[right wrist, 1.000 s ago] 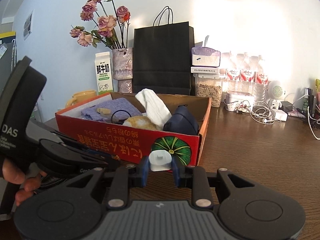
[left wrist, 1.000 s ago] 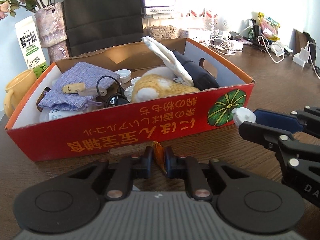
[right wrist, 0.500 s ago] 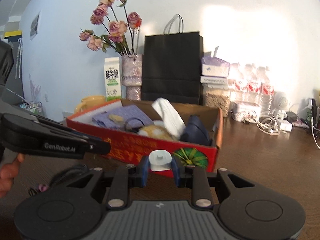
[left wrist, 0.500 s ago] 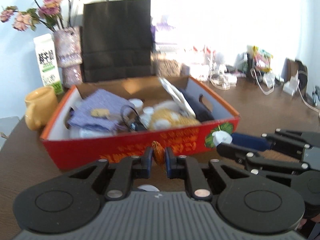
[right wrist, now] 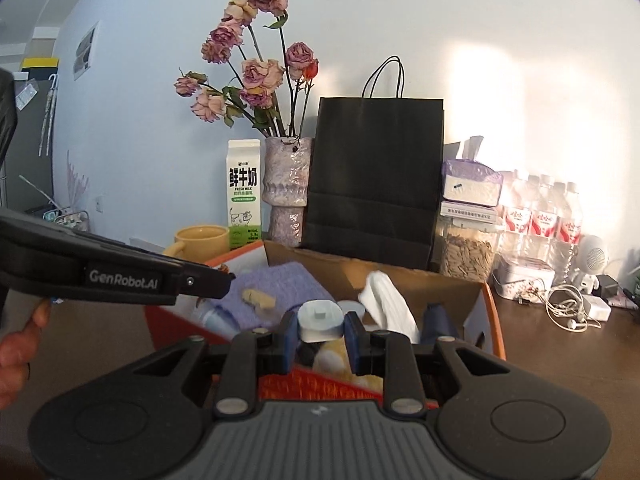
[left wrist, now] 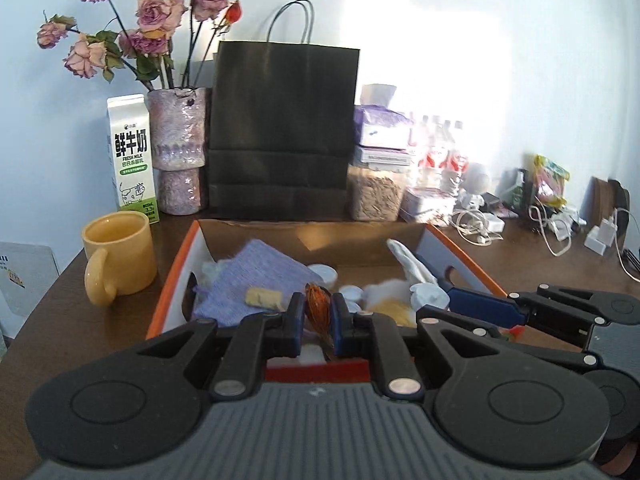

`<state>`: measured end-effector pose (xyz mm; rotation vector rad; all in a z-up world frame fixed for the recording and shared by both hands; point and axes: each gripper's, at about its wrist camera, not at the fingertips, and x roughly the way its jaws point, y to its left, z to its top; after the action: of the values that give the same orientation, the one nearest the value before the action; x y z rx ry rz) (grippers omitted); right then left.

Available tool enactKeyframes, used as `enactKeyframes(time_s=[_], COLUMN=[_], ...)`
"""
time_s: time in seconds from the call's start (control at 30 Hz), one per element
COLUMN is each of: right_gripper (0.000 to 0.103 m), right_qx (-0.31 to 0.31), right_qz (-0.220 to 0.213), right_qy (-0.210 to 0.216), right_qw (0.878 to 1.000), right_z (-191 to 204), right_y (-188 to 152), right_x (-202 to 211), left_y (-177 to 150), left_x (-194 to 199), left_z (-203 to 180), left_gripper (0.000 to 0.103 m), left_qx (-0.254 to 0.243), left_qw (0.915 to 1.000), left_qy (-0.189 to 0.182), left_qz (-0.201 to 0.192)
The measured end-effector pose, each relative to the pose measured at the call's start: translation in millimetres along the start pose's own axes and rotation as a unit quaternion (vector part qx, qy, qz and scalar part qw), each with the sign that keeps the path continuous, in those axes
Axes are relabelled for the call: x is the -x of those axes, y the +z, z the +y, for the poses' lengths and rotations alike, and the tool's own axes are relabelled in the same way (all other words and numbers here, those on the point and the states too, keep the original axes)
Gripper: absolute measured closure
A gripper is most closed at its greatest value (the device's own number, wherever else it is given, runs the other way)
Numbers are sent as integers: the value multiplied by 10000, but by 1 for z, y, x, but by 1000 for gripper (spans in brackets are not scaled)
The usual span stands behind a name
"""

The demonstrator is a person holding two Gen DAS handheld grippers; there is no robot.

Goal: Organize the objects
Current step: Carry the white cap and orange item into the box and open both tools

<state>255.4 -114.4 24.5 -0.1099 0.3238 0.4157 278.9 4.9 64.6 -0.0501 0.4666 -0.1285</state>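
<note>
Behind the box (left wrist: 460, 246) stands a bag (left wrist: 282, 128); left hand-held gripper (left wrist: 317, 314) pinches an orange item (left wrist: 318, 308), right hand-held gripper (right wrist: 321, 330) a white cap (right wrist: 321, 318).

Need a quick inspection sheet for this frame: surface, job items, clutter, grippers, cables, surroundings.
Surface: dark wooden table, crowded along the back.
Job's things: red cardboard box holding a purple cloth, white cloth and small white lids; orange item and white cap held over it.
Clutter: yellow mug, milk carton, vase of dried roses, black paper bag, seed jar, water bottles.
Grippers: left gripper jaws shut on the orange item; right gripper jaws shut on the white cap.
Cables: white earphones and chargers at back right.
Surroundings: pale wall, sunlit patch.
</note>
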Motion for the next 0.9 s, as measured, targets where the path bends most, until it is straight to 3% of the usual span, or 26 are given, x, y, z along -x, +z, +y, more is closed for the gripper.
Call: enactKeyframes(time_s=[0.4, 0.47, 0.5, 0.53, 0.57, 0.6, 0.63, 0.67, 0.9], right_gripper=[79, 79, 74, 59, 50, 31, 19, 15, 3], right_qx=[63, -16, -73, -133, -170, -179, -183, -184, -120], right_qz=[225, 302, 353, 381, 388, 408, 414, 398, 288], right_qy=[78, 73, 99, 124, 144, 166, 179, 174, 148], right_qw=[9997, 9995, 9993, 9991, 9990, 9989, 9988, 9989, 9994], right_z=[-2, -7, -10, -12, -14, -15, -15, -15, -9], right_y=[13, 10, 9, 7, 4, 3, 2, 2, 3], right_x=[-66, -74, -77, -79, -79, -79, -79, -79, -67], left_y=[15, 15, 15, 14, 14, 13, 14, 14, 12], left_x=[-61, -69, -71, -73, -72, -71, -69, -68, -54], left_z=[26, 27, 28, 29, 29, 30, 30, 31, 38], left_gripper=[89, 79, 55, 24, 12, 3, 0, 0, 0], left_qx=[50, 33, 24, 27, 29, 18, 3, 8, 143], left_qw=[9997, 9996, 9995, 9995, 9994, 9990, 9986, 9984, 9974], left_qy=[92, 103, 124, 179, 283, 426, 521, 556, 694], left_qz=[203, 261, 278, 251, 200, 102, 34, 26, 97])
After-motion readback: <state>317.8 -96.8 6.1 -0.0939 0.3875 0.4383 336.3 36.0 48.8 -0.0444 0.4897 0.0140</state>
